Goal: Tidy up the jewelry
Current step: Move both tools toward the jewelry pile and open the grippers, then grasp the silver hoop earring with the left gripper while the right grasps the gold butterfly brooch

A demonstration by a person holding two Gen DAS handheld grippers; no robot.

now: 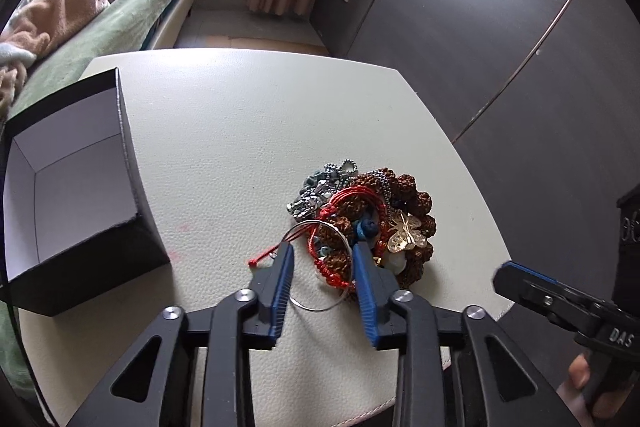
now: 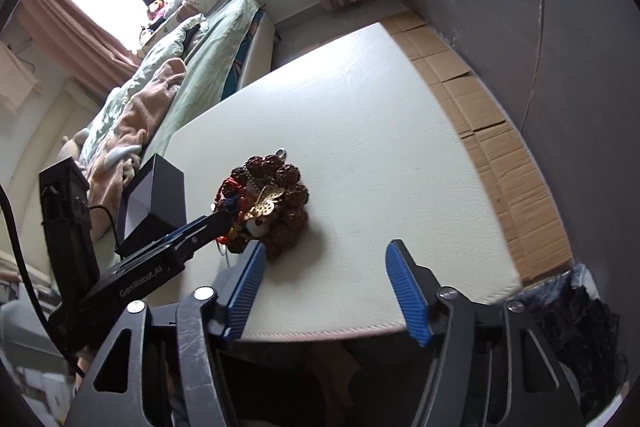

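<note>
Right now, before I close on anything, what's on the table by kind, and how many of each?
Box, black, open, nothing visible inside: 1
Jewelry heap, tangled, individual pieces too knotted to count: 1
Thin silver ring at the heap's near edge, between the open left gripper fingers: 1
Gold butterfly ornament on top of the heap: 1
Total: 4

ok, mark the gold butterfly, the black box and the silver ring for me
gold butterfly [image 1: 405, 231], left wrist view, on its filigree wings
black box [image 1: 138, 183], left wrist view, on its dark outer side wall
silver ring [image 1: 316, 308], left wrist view, on its near arc between the fingers
</note>
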